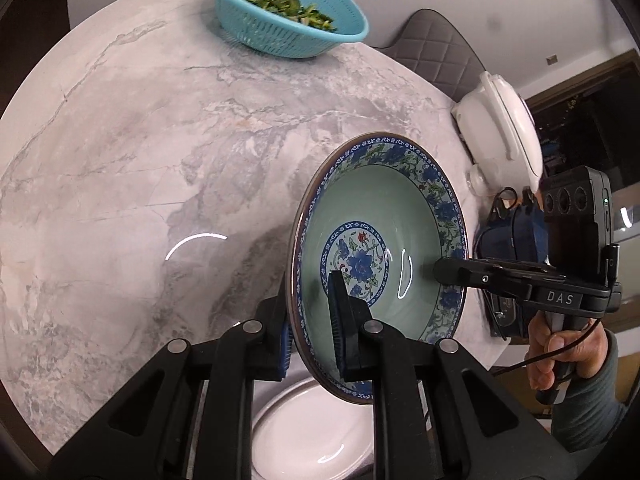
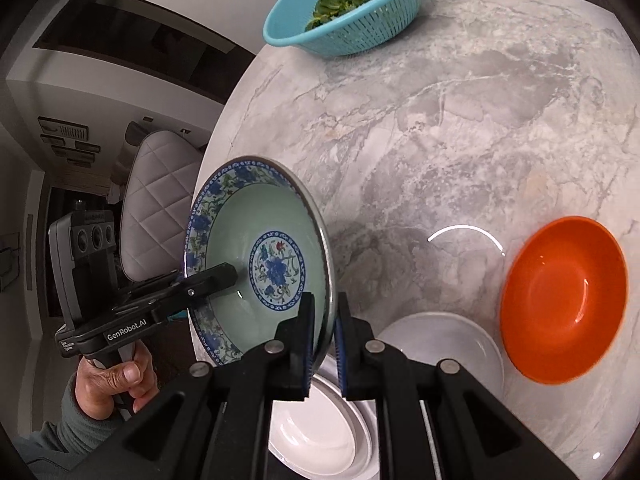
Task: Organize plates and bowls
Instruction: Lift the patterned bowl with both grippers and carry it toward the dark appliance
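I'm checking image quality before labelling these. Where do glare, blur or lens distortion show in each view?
Left wrist view: an arc of lamp glare on the marble table, a streak inside the floral bowl, and fisheye bending of the table edge. Right wrist view: a similar arc on the table, highlights in the orange bowl, whose rim looks slightly blurred, and dark vignetted corners.

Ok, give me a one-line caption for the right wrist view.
Both grippers clamp opposite rims of the blue floral bowl, lifted above white plates, orange bowl alongside.
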The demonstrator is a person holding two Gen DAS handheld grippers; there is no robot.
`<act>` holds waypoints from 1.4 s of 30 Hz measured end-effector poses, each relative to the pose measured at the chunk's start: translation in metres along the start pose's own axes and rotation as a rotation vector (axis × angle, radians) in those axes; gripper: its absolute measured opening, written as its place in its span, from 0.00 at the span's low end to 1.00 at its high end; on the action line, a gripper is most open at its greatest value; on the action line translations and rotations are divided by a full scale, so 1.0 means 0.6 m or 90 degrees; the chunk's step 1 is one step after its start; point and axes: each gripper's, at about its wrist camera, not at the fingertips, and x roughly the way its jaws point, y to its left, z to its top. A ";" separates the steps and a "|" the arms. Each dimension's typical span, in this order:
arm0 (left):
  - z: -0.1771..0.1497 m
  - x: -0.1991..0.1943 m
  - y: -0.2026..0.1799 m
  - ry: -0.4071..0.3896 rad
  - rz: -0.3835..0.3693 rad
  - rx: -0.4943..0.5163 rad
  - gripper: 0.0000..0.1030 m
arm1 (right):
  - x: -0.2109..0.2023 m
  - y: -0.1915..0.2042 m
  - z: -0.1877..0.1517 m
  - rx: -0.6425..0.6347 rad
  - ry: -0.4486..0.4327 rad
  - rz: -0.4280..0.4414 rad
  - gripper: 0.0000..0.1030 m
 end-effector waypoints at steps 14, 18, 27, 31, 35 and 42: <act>-0.122 0.026 -0.223 0.047 -0.053 0.137 0.14 | -0.162 -0.042 -0.216 0.111 -0.122 -0.034 0.11; -0.176 0.068 -0.277 0.067 -0.036 0.157 0.14 | -0.184 -0.086 -0.280 0.142 -0.128 -0.032 0.11; -0.278 0.185 -0.353 0.110 -0.003 0.138 0.14 | -0.205 -0.199 -0.363 0.157 -0.107 -0.044 0.11; -0.304 0.235 -0.366 0.121 0.008 0.121 0.14 | -0.204 -0.243 -0.384 0.155 -0.096 -0.041 0.11; -0.318 0.280 -0.374 0.132 0.026 0.118 0.14 | -0.190 -0.278 -0.393 0.143 -0.079 -0.054 0.11; -0.338 0.335 -0.387 0.142 0.044 0.125 0.14 | -0.182 -0.317 -0.401 0.126 -0.067 -0.075 0.11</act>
